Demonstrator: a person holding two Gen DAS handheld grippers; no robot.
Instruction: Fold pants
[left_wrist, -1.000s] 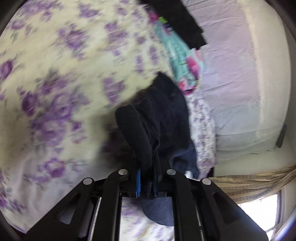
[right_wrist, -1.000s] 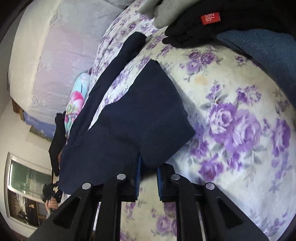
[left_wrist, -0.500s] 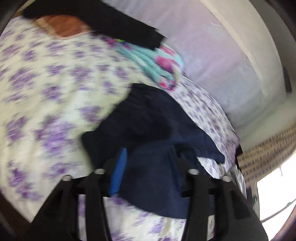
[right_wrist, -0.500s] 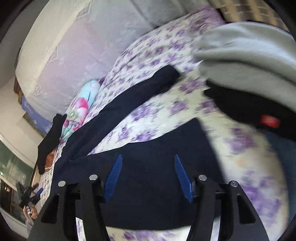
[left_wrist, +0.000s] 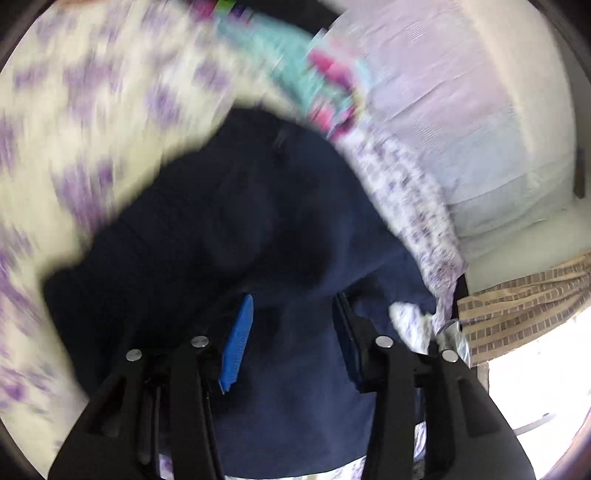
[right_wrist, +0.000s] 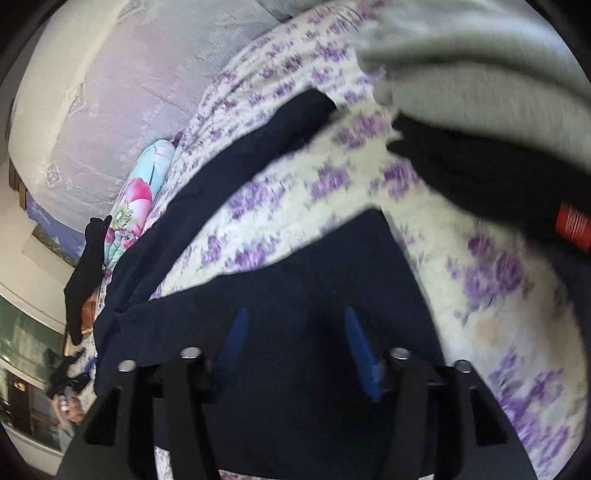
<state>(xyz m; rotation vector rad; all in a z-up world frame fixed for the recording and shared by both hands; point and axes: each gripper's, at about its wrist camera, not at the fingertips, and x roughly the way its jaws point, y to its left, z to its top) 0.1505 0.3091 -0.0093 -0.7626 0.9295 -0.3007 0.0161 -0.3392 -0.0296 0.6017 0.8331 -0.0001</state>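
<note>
Dark navy pants (left_wrist: 280, 221) lie on a floral purple-and-cream bedspread (left_wrist: 74, 122). In the left wrist view my left gripper (left_wrist: 293, 306) is open, its blue-padded fingers (left_wrist: 238, 336) spread just above the bunched fabric. In the right wrist view the pants (right_wrist: 317, 280) spread wide below, with one leg (right_wrist: 236, 162) running away toward the bed's far edge. My right gripper (right_wrist: 295, 321) is open over the fabric and holds nothing.
A grey garment (right_wrist: 480, 59) and a black one with a red tag (right_wrist: 491, 177) are piled at the right. A turquoise-and-pink floral item (right_wrist: 140, 199) and a black cloth (right_wrist: 85, 266) lie at the far edge. The white wall (left_wrist: 461, 110) and a striped curtain (left_wrist: 517, 302) stand beyond.
Both grippers were shut on the pants a second ago; both have opened and let the fabric go. The pants now lie on the bed, and both cameras have swung over them.
</note>
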